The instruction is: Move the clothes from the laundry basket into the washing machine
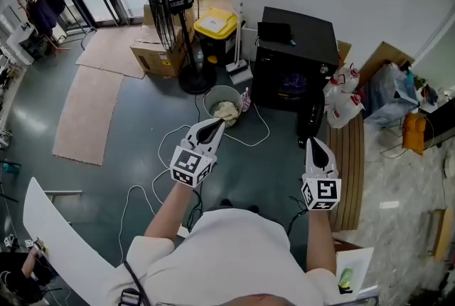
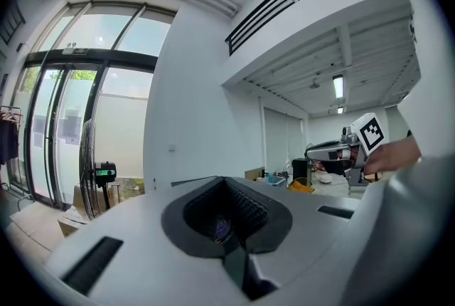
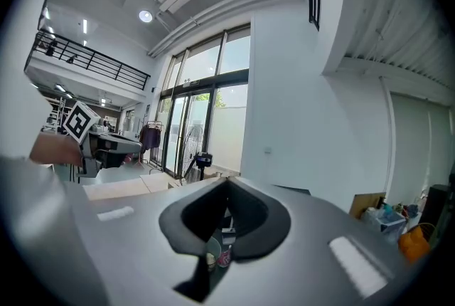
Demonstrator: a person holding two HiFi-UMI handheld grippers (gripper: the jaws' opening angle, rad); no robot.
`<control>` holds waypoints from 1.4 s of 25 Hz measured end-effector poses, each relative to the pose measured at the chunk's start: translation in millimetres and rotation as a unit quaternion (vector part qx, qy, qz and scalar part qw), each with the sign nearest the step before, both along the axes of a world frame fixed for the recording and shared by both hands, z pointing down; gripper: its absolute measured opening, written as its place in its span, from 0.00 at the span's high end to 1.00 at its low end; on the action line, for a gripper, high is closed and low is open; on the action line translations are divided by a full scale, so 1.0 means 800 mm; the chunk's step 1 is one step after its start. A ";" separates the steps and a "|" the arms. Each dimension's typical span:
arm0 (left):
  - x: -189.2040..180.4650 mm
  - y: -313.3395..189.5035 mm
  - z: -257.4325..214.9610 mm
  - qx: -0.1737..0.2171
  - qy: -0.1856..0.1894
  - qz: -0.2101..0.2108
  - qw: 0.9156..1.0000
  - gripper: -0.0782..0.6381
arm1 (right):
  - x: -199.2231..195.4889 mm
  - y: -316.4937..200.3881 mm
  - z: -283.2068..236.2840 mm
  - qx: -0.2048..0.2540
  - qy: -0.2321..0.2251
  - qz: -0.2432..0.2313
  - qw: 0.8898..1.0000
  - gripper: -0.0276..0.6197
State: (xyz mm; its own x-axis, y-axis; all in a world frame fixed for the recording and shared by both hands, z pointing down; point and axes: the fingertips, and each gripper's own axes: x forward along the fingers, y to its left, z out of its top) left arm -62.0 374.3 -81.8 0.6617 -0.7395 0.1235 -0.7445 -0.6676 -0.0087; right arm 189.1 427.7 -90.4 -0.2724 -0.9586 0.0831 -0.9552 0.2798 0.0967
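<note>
A: Where are the grippers?
B: Near, before the person: left gripper (image 1: pixel 215 124) and right gripper (image 1: pixel 313 141), both with jaws pressed together on nothing
A: And the clothes (image 1: pixel 227 112)?
B: Farther off, in the laundry basket (image 1: pixel 212 95) on the floor, just left of the black washing machine (image 1: pixel 298 41)

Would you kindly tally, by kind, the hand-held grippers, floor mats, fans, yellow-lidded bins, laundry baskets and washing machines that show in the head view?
hand-held grippers: 2
floor mats: 2
standing fan: 1
yellow-lidded bin: 1
laundry basket: 1
washing machine: 1
Total: 8
</note>
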 end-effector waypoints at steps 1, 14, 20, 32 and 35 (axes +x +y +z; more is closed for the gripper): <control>-0.003 0.000 0.002 -0.001 0.000 0.001 1.000 0.88 | -0.002 0.000 0.002 -0.001 -0.002 0.002 1.000 0.94; -0.051 -0.017 0.023 -0.006 -0.007 0.012 1.000 0.88 | -0.058 -0.013 0.025 -0.002 0.003 0.009 1.000 0.94; -0.062 -0.037 0.028 -0.011 -0.005 0.017 1.000 0.88 | -0.073 -0.032 0.030 -0.007 0.008 0.010 1.000 0.94; -0.051 -0.084 0.054 -0.027 -0.013 0.009 1.000 0.88 | -0.069 -0.094 0.060 -0.024 0.008 -0.008 1.000 0.94; -0.042 -0.110 0.057 -0.024 -0.017 0.000 1.000 0.88 | -0.059 -0.127 0.065 -0.022 0.007 -0.020 1.000 0.94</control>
State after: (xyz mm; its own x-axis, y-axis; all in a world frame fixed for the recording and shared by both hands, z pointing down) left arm -95.5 286.4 -36.3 0.6569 -0.7319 0.1814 -0.7440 -0.6682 -0.0017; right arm 141.8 326.2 -38.3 -0.3082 -0.9425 0.1294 -0.9420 0.3213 0.0969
